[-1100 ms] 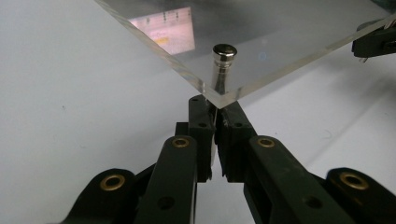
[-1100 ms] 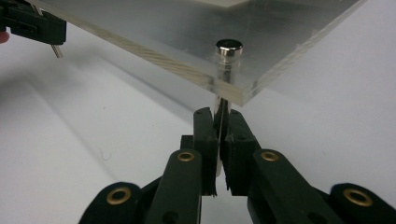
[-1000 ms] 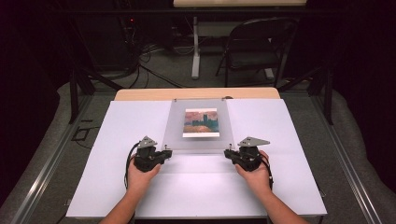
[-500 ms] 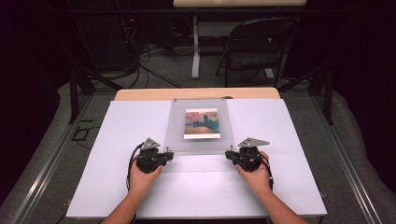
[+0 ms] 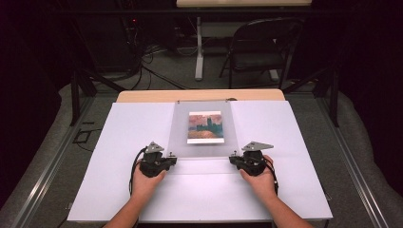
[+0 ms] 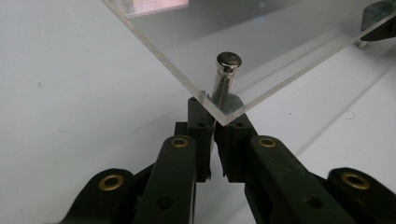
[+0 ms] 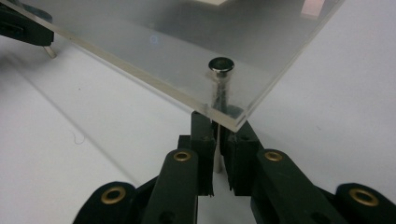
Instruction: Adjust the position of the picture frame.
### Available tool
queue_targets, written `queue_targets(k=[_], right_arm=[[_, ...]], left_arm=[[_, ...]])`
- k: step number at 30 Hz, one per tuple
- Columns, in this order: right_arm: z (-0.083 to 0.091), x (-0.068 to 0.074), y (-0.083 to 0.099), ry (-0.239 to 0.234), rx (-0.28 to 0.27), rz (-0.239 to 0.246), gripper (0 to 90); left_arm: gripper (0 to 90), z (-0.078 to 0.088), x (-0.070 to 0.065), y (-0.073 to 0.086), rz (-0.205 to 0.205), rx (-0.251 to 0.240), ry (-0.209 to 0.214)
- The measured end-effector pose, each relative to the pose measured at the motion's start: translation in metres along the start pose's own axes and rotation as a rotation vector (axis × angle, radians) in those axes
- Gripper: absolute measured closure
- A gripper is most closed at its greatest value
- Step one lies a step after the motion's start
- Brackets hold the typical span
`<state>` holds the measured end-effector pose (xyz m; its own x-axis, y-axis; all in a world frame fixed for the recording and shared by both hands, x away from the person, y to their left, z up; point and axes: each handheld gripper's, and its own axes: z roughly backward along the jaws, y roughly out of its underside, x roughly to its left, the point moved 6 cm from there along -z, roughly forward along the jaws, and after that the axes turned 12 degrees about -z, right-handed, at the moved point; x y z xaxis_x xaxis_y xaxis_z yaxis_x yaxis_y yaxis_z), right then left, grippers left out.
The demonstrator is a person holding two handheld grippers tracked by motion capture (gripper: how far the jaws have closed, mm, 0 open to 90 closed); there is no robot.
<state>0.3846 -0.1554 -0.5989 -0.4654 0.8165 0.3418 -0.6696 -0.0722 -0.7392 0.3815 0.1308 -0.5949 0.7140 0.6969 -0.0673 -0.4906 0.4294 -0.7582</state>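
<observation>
While the hands have kept their place over the last second, nothing big has shifted: the white table (image 5: 119, 190) carries the clear plate (image 5: 204, 148) just as before, lying flat at the middle and reaching toward the far edge. Under the plate's far half lies the picture (image 5: 205, 127), seen through it and unmoved.

At the plate's near left corner sits the left gripper (image 5: 173, 158), and at its near right corner the right gripper (image 5: 233, 159), each pointing inward at its corner.

The one real change is small. The right gripper's jaws have just been easing apart a little, with the right peg (image 7: 221, 65) between them. In the right gripper view its thin shaft runs down from the corner of the plate, and the black pads seem to lie against it yet, though only lightly. I judge this the start of a release, which suggests the plate is now set down where it belongs.

The left gripper (image 6: 214, 116) is pressed together, pinching the shaft of the left peg (image 6: 228, 62) right under the plate's corner tip.
</observation>
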Motion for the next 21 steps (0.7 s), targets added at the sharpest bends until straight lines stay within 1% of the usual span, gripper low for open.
queue_targets(k=[2,4,5,6,8,9,10,13,14,15,16,20,21], right_arm=[[0.001,0.0,0.0,0.001,-0.007,0.001,80.3],[0.002,0.0,0.0,-0.002,-0.009,0.012,77.3],[0.002,0.001,0.001,-0.001,-0.007,0.013,75.8],[0.002,0.001,0.001,-0.002,-0.01,0.013,74.2],[0.003,0.002,0.001,-0.008,-0.012,0.016,69.6],[0.004,0.003,0.002,-0.002,-0.008,0.014,66.8],[0.005,0.004,0.002,-0.002,-0.013,0.018,63.6],[0.006,0.005,0.004,0.006,-0.008,0.019,53.0],[0.007,0.006,0.004,0.002,0.001,0.015,50.2],[0.008,0.007,0.005,-0.004,0.007,0.018,48.0],[0.01,0.007,0.006,0.001,0.021,0.028,46.1],[0.017,0.011,0.006,-0.002,0.02,0.051,44.5],[0.019,0.011,0.006,-0.002,0.012,0.054,44.3]], left_arm=[[83.6,0.0,0.0,0.0,0.005,-0.006,0.005],[82.6,0.001,0.0,-0.001,0.005,-0.012,-0.003],[81.2,0.002,-0.001,-0.001,0.007,-0.015,0.003],[79.1,0.003,-0.002,-0.002,0.014,-0.025,-0.002],[74.2,0.005,-0.004,-0.002,0.003,-0.03,-0.003],[71.1,0.007,-0.005,-0.002,0.002,-0.027,0.0],[67.0,0.008,-0.006,-0.002,0.001,-0.029,0.006],[56.5,0.011,-0.008,-0.001,0.0,-0.035,0.0],[53.3,0.012,-0.009,-0.001,0.008,-0.036,0.002],[50.5,0.013,-0.009,0.0,0.005,-0.032,0.005],[48.5,0.014,-0.01,0.0,0.006,-0.035,0.004],[43.6,0.018,-0.012,0.002,0.002,-0.034,0.006],[43.0,0.02,-0.012,0.004,-0.005,-0.022,0.015]])
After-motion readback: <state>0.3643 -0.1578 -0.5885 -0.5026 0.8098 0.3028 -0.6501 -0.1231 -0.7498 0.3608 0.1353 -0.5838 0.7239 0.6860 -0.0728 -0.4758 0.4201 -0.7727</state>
